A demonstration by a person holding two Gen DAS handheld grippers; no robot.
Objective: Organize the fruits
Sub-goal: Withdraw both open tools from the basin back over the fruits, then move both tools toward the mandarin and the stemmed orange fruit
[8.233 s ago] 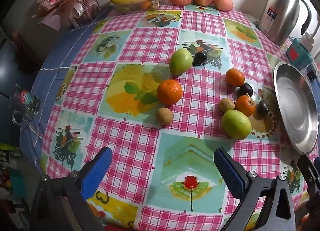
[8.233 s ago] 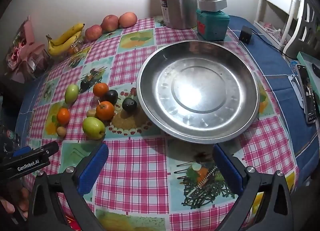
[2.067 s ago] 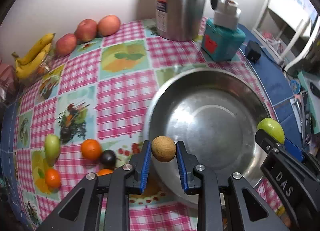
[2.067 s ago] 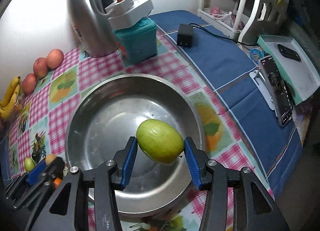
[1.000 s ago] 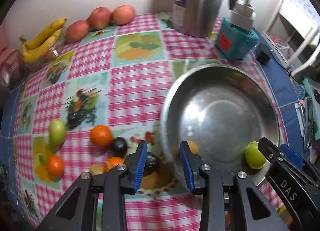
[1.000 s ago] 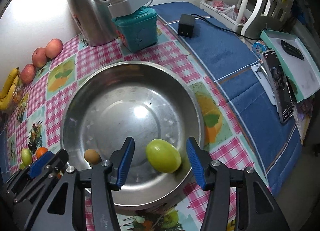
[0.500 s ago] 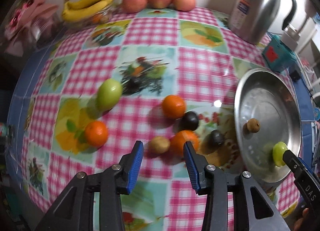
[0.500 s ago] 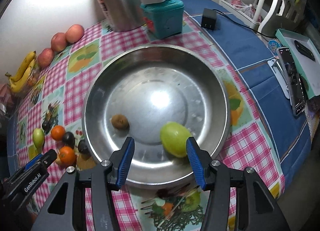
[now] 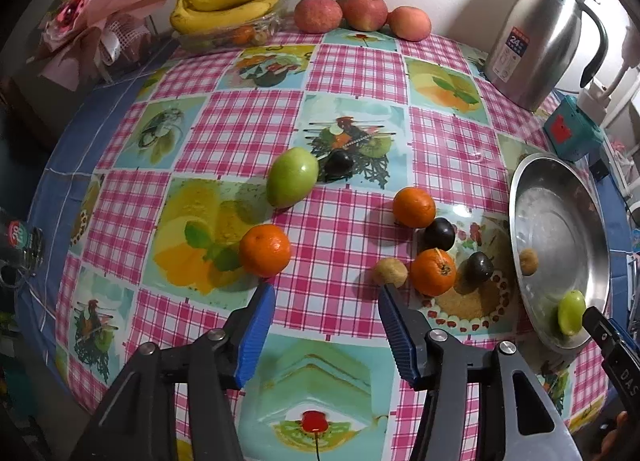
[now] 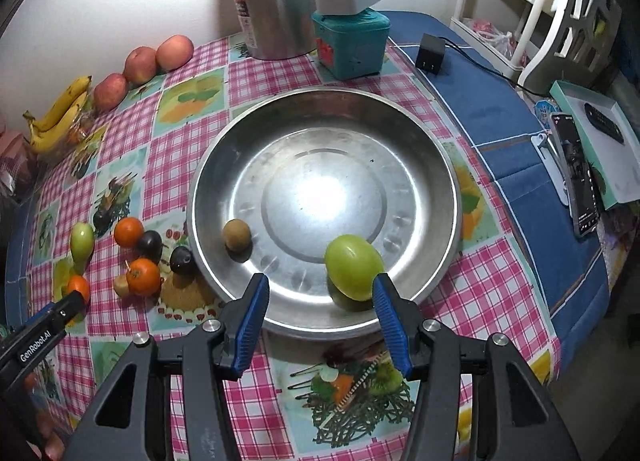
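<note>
A steel basin holds a brown kiwi and a green fruit. On the checked cloth left of it lie three oranges, two dark plums, a second kiwi and a green fruit. My left gripper hovers above the cloth, its jaws opening, nothing between them. My right gripper hangs open over the basin's near rim, with the green fruit beyond its right finger.
Bananas in a clear dish and three apples line the back wall. A steel thermos and a teal box stand behind the basin. A charger, phones and a tray lie on the blue cloth at right.
My left gripper has swung left from the basin to the loose fruit, and its jaws have widened. The right gripper drew back a little from the basin; the green fruit stays inside.
</note>
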